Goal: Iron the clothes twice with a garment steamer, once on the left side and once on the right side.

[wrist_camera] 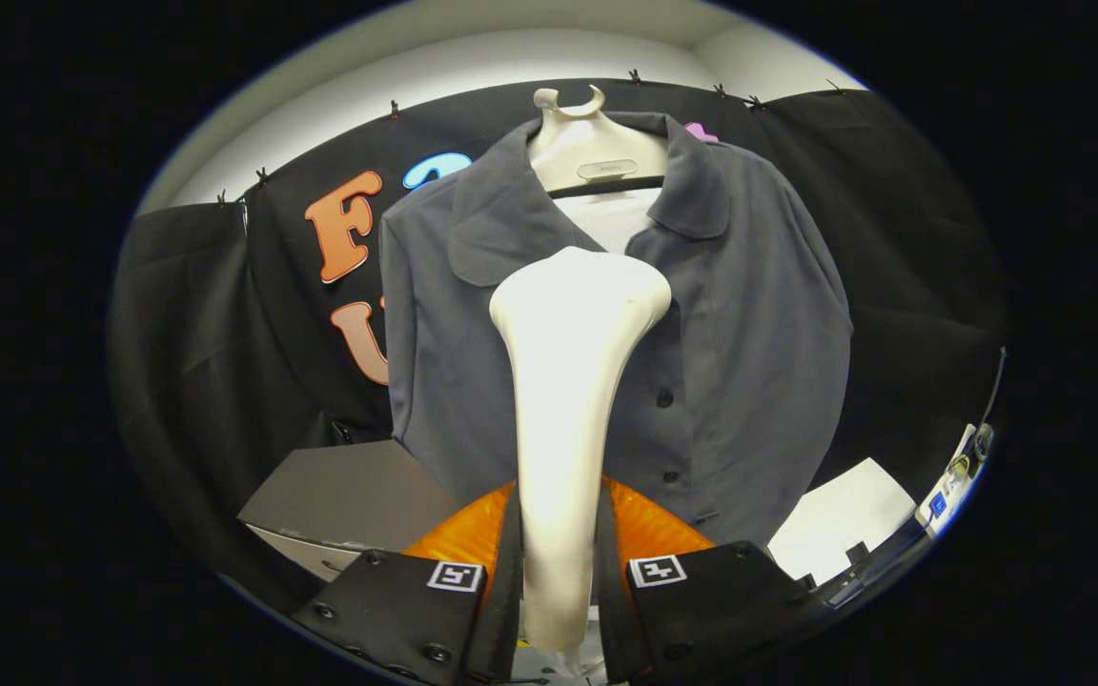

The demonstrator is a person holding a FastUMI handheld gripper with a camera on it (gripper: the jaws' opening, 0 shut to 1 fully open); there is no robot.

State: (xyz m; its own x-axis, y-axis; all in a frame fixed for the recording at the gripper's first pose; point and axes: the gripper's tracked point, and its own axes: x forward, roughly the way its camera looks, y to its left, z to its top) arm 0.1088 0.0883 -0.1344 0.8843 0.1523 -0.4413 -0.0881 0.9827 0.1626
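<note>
The gripper [557, 562] has its two fingers closed narrowly on the handle of the garment steamer [568, 381], one on each side, so the tool stands upright between them with its broad head uppermost. Beyond that head hangs the grey shirt [740, 353], buttoned down the front, on a pale hanger [592, 152] whose hook sits above the collar. The steamer head sits in front of the shirt's chest, just below the collar opening and a little toward the side of the placket away from the buttons; whether it touches the cloth is hard to tell from this angle. Below the shirt's hem, to one side, is a grey box [339, 495]; to the other side, a white sheet [844, 514].

This looks like the start of a pass, with the head high on the shirt. The next move calls for a steady downward stroke along one front panel, keeping the head flat to the fabric.
</note>
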